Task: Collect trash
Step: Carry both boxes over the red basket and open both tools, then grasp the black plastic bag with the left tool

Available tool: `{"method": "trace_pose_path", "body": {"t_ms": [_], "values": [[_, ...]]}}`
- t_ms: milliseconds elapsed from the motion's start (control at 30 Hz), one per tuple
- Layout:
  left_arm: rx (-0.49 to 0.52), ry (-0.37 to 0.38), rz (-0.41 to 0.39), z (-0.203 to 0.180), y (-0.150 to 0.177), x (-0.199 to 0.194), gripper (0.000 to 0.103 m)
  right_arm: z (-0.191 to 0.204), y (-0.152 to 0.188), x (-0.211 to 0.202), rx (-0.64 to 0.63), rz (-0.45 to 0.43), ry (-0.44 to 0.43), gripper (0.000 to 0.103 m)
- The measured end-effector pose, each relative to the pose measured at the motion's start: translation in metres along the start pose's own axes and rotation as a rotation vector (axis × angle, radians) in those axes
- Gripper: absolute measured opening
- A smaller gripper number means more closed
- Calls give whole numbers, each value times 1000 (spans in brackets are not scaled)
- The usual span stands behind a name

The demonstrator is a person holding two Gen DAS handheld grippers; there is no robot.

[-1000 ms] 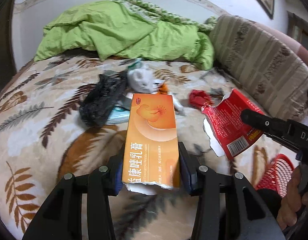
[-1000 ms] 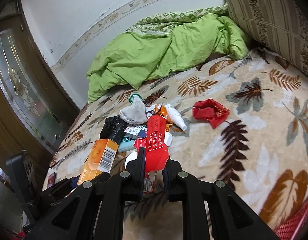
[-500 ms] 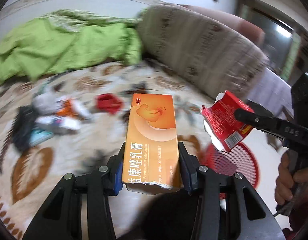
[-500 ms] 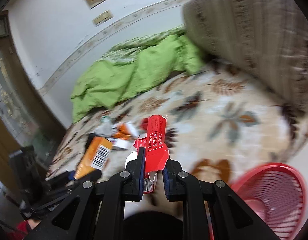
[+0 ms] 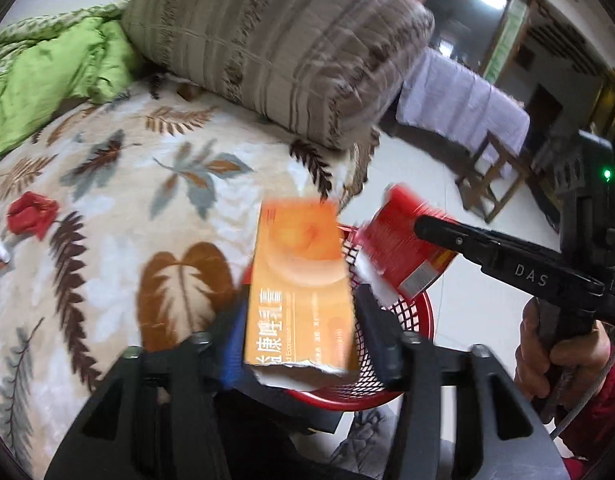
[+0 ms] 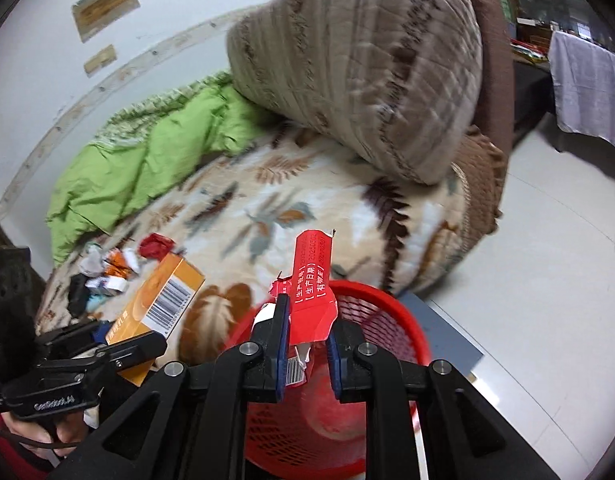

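Left wrist view: the left gripper (image 5: pixel 299 332), jaws having just been opening, is releasing the orange box (image 5: pixel 301 284), which is blurring between its parted pads above the red basket (image 5: pixel 421 312); letting go squarely over the rim is keeping it off the leaf-print blanket (image 5: pixel 119 216). A red wrapper (image 5: pixel 29 218) is lying well apart.

Right wrist view: the right gripper (image 6: pixel 307 340), jaws just loosened, is barely pinching the red carton (image 6: pixel 309 292) over the basket. More litter (image 6: pixel 107 276) is waiting on the bed; the striped pillow (image 6: pixel 359 80) is obstructing nothing
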State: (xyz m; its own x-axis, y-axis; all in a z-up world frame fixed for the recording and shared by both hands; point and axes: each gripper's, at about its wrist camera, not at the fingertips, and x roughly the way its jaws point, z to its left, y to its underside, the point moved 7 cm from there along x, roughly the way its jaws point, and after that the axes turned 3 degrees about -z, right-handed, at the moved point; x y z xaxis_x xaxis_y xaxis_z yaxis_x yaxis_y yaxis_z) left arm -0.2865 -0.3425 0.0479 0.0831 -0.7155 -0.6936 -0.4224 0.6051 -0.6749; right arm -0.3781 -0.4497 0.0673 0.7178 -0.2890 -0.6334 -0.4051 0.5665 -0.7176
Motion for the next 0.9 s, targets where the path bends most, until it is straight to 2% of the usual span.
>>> {"method": "trace_pose_path", "body": {"t_ms": [33,100,133,267,433,667,900], "values": [[-1,1,1,-2,0,3,61,-3,1,0,3,1,10,26],[-14,6,5,-1,0,4,62,-11,1,-1,4,-7,40,52],[-21,10,3,1,0,3,62,-13,0,-3,4,-19,47,55],[-52,-20,-27,18,0,-14,63,-6,-7,-6,0,-41,23,55],[-89,-115,-92,55,6,-49,66,38,-12,8,-24,-38,-76,55],[-222,-264,-176,133,26,-113,68,141,-9,42,-146,1,-231,55],[-351,-470,-257,226,58,-184,74,238,12,79,-252,72,-355,56]]}}
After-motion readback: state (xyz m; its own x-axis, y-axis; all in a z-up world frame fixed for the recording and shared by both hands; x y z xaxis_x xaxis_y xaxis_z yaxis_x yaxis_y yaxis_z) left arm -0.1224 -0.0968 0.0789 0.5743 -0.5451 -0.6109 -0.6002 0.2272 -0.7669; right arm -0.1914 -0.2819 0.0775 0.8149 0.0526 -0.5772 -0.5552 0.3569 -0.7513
